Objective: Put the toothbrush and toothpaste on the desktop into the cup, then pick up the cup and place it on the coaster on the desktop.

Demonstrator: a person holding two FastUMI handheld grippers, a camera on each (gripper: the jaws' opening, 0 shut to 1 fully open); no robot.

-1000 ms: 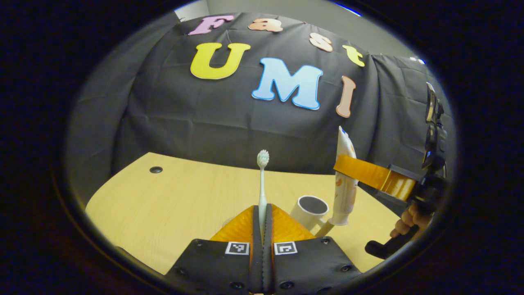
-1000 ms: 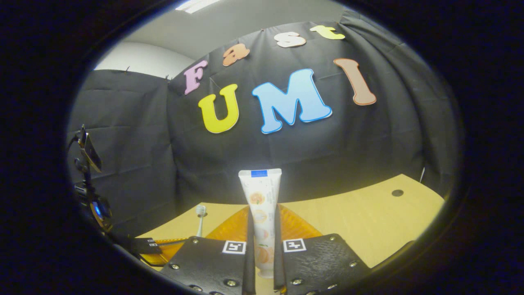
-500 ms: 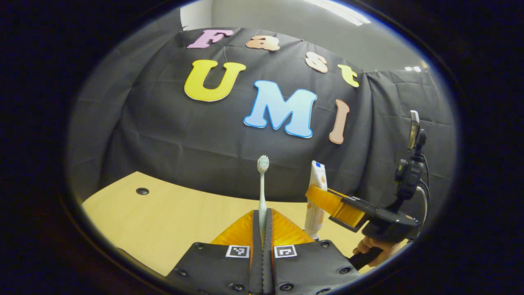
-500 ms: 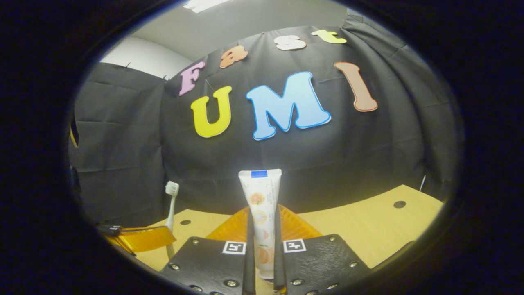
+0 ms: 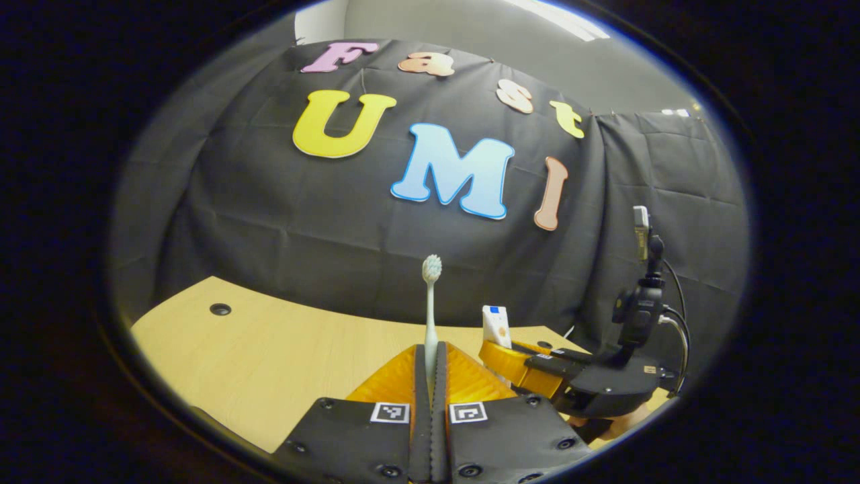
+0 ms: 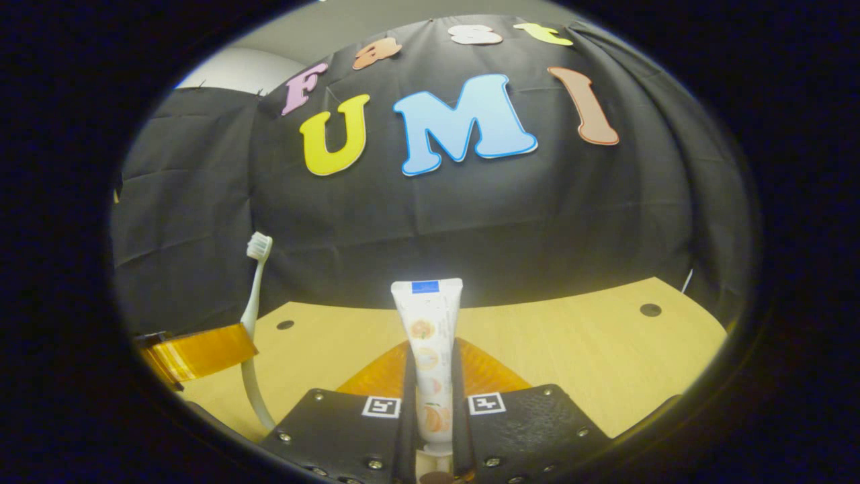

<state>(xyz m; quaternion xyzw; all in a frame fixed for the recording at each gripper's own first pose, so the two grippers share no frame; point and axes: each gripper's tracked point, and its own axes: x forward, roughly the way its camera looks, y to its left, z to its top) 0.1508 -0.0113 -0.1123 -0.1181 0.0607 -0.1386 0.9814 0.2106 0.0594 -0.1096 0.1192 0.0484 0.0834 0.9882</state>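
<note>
No words or numbers can be read. The toothpaste tube [image 6: 428, 323] bears small orange fruit pictures and a blue patch at its flat top end; any lettering is too small to make out. Two square black-and-white code markers [image 6: 381, 406] sit on the right gripper [image 6: 433, 349], one on either side of the tube. Two more markers sit on the left gripper [image 5: 430, 356], flanking the toothbrush [image 5: 430, 302].

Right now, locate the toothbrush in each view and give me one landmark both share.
Left gripper view: toothbrush upright at centre, clamped in the left gripper.
Right gripper view: toothbrush at left, bristles up, beside the toothpaste.
Shared landmark: the wooden desktop.
</note>
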